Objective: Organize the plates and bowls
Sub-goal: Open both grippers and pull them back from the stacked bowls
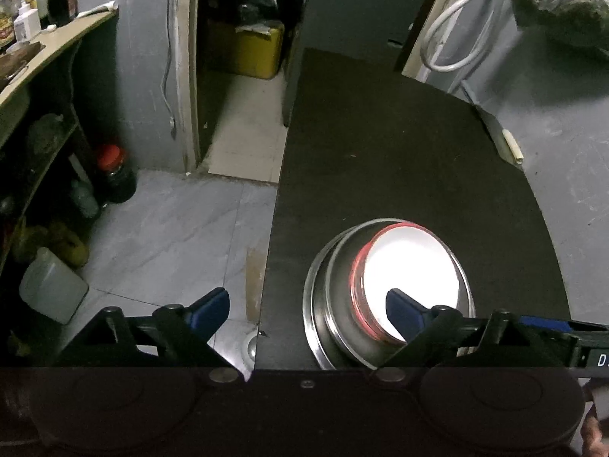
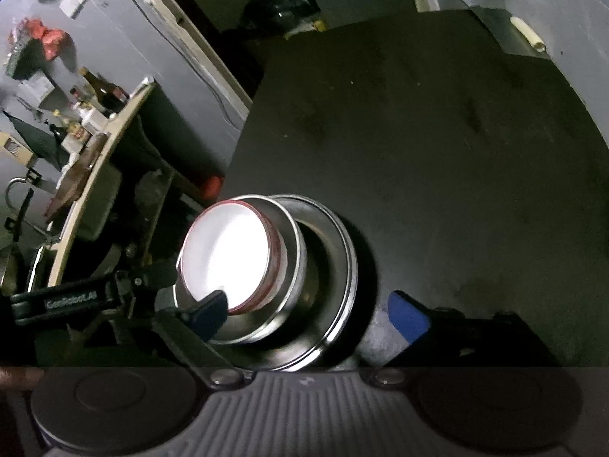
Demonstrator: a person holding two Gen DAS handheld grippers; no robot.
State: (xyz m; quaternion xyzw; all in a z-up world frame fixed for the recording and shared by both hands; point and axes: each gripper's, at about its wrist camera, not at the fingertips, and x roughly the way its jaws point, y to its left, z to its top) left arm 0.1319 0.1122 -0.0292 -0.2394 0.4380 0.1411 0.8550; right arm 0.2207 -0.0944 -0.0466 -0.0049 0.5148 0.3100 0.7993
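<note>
At the table's (image 1: 380, 152) near left edge we have the stack: a steel plate (image 1: 316, 304), a steel bowl (image 1: 342, 285) in it, a red-rimmed bowl (image 1: 411, 274) on top. Our left gripper (image 1: 308, 310) and right gripper (image 2: 308, 314) both gape, released, holding nothing. Stacking looks done; next we judge a clear withdrawal, not nudging the rims.

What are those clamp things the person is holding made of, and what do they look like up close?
Each is a black frame of angular struts ending in two jaws tipped with blue pads: the left gripper and the right gripper. Round silver bolts sit at the base of the struts. The right one's body has a grey ribbed panel. In the right wrist view, the left gripper's side bears white lettering.
</note>
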